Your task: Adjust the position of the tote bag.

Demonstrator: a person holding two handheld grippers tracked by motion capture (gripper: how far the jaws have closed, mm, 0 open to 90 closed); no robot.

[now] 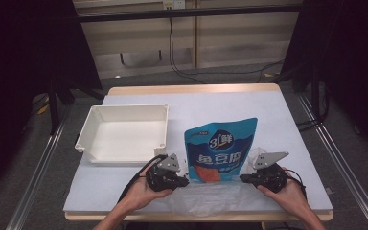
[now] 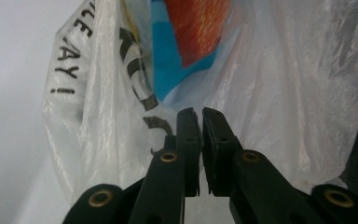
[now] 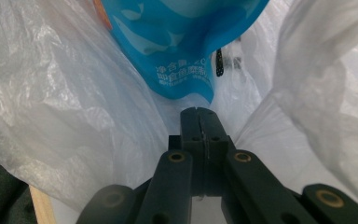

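Going left to right on the table (image 1: pixel 268 103): at about 10 o'clock there's a white tray (image 1: pixel 124 132), a shallow square bin sitting flat and well apart from both grippers.

Next, around 7 o'clock, is the left gripper (image 1: pixel 181 178), held in the person's left hand (image 1: pixel 141 191). In the left gripper view, its two black jaws are nearly together, with just a thin sliver of a gap, and the clear plastic bag (image 2: pixel 279 79) lies right at the tips. Looks like the jaws are nipping the bag's film, but I honestly can't tell for sure whether any plastic is actually in that slit. The bag has black lettering on its left side in that view.

Dead center, roughly 6 o'clock, sits the blue snack pouch (image 1: pixel 220 151), top end pointing to 12 o'clock and bottom end tucked into the mouth of the bag (image 1: pixel 206 196), which is crumpled along the near table edge between the two grippers.

At about 5 o'clock is the right gripper (image 1: pixel 245 178) in the right hand (image 1: pixel 290 194). In the right gripper view, its jaws are pressed fully together with no gap, with bag film (image 3: pixel 74 93) bunched up all around the tips and the pouch's blue corner (image 3: pixel 182 60) just beyond them. Can't see if film is pinched there either.
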